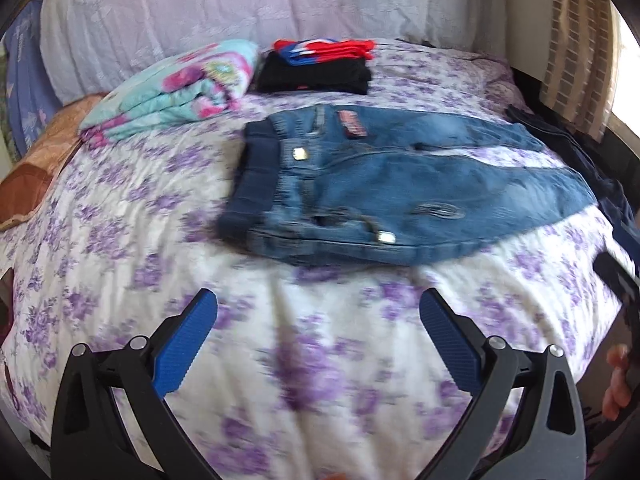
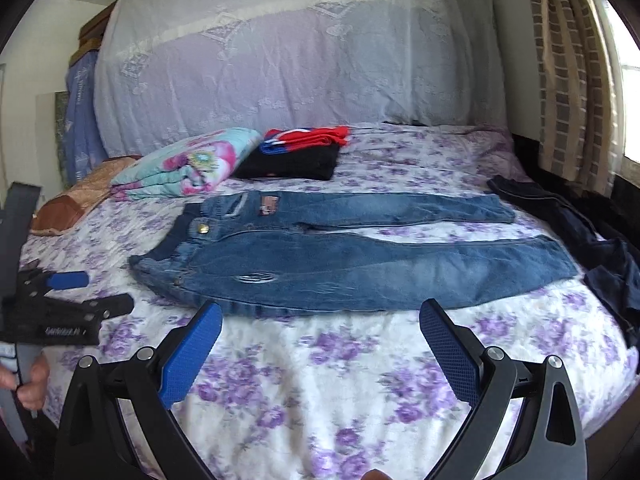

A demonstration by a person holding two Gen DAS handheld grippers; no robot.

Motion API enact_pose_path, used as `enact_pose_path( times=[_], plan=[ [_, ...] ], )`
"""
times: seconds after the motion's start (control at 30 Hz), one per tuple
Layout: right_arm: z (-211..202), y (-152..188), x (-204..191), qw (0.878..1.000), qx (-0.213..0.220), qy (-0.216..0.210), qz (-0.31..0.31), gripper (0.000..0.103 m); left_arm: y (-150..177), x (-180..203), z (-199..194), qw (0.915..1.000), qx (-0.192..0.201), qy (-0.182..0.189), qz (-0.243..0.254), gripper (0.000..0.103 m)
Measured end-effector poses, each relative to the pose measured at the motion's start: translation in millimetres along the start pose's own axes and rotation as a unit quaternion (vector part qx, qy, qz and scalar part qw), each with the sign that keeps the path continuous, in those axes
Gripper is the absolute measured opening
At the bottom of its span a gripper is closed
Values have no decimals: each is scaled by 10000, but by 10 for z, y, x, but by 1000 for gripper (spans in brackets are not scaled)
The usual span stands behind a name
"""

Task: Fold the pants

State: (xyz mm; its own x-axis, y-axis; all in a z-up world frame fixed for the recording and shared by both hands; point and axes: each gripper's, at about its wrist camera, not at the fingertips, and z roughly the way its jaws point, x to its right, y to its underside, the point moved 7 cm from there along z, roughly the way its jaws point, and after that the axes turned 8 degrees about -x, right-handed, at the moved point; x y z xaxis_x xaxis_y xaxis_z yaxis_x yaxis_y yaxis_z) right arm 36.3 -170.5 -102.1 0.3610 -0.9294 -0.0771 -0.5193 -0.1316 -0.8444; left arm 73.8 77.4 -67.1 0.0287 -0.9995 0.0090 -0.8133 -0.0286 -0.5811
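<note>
- Jeans (image 2: 352,256): blue denim, spread flat across the middle of the bed (image 2: 320,364), waistband to the left, both legs running out to the right with a strip of bedspread showing between them. Unfolded. Frayed patch on the near leg; metal button at the waist.
- Left gripper (image 1: 318,332): blue-padded fingers (image 1: 188,344) spread wide, grasping nothing, held over bare bedspread just short of the jeans' near edge. Seen also at the left edge of the right wrist view, apart from the jeans.
- Right gripper (image 2: 320,336): fingers likewise spread wide, grasping nothing, tips near the jeans' near hem but not touching it.
- Hand (image 2: 34,380): on the left gripper's handle, at the left edge of the right wrist view.
- Bedspread: white with purple flowers, covers the bed.
- Blanket (image 2: 188,164): turquoise with pink flowers, folded, behind the jeans' waistband.
- Black garment (image 2: 296,166): folded, beside the blanket, with a red and blue garment (image 2: 308,138) folded on top.
- Dark clothes (image 2: 580,232): navy, loose and crumpled at the right edge of the bed, just beyond the leg ends.
- Curtain (image 2: 568,72): striped, beige, at the right.
- White cover (image 2: 300,48): draped behind the bed.
</note>
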Motion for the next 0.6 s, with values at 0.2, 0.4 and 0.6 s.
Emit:
enact_pose_path(
  times=[0.2, 0.4, 0.6],
  plan=[
    [324, -123, -865, 9874, -186, -151, -1565, 100, -428, -789, 251, 9965, -439, 639, -325, 99],
    [876, -170, -1697, 9428, -478, 14, -3298, 100, -1085, -1137, 613, 9926, -596, 1024, -274, 99],
    [1437, -274, -2085, 9101, -700, 328, -4072, 97, -1556, -1144, 1103, 9798, -1040, 1679, -304, 99]
  ],
)
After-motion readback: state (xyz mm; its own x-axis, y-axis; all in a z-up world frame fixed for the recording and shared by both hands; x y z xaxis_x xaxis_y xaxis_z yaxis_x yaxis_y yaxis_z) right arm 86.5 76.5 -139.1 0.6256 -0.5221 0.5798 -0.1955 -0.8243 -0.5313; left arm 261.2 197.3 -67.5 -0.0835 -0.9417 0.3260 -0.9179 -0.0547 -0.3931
